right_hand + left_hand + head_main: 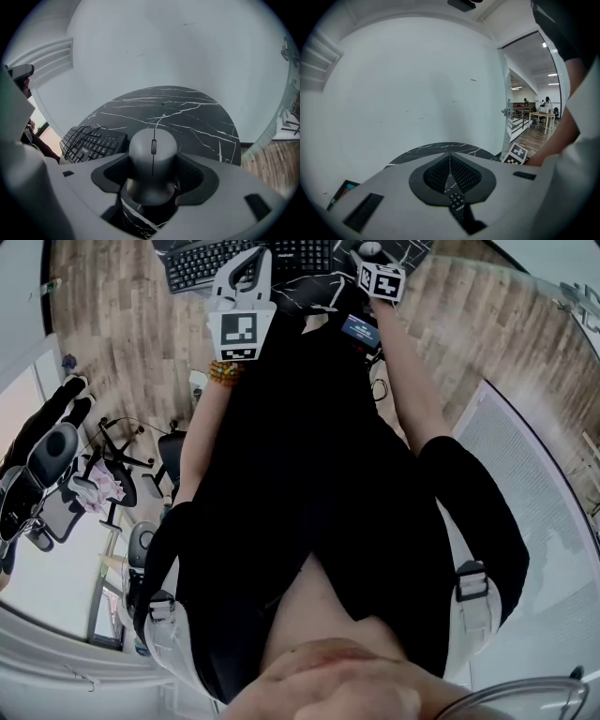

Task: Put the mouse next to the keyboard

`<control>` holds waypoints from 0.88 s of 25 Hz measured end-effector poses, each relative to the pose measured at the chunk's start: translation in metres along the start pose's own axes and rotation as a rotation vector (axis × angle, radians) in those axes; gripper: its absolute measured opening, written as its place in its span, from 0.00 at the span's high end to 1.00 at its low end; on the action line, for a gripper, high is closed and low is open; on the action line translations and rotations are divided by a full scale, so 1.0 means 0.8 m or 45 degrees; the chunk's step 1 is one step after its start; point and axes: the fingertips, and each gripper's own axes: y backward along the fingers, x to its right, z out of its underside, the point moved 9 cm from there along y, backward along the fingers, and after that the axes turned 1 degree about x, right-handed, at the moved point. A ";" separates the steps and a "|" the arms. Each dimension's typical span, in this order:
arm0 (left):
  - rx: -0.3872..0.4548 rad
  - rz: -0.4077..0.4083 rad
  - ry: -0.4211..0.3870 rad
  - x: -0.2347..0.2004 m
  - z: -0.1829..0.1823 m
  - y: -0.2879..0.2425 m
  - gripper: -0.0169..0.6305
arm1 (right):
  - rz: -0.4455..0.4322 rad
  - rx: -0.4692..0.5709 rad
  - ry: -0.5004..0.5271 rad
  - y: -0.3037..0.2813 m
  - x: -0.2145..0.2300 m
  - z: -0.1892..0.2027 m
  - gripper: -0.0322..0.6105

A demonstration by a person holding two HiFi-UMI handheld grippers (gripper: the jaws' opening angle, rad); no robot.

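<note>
right hand-held gripper (153, 182): pinching mouse (152, 151) | left hand-held gripper (450, 174): pressed together, empty

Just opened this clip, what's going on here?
A person works with a claw in each hand over a round black marble table. The right claw is shut on a grey mouse and holds it to the right of the black keyboard. The keyboard lies on the table with its cable looped over it. The left claw is shut and empty, above the keyboard. Whether the mouse touches the table is unclear.
</note>
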 end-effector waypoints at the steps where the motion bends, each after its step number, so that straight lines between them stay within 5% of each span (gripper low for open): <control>1: -0.002 0.002 0.000 0.001 0.001 0.000 0.95 | 0.002 -0.008 0.000 -0.001 0.001 0.002 0.50; 22: -0.015 -0.009 0.020 -0.009 0.007 0.000 0.95 | 0.035 -0.110 0.020 -0.023 0.001 0.013 0.50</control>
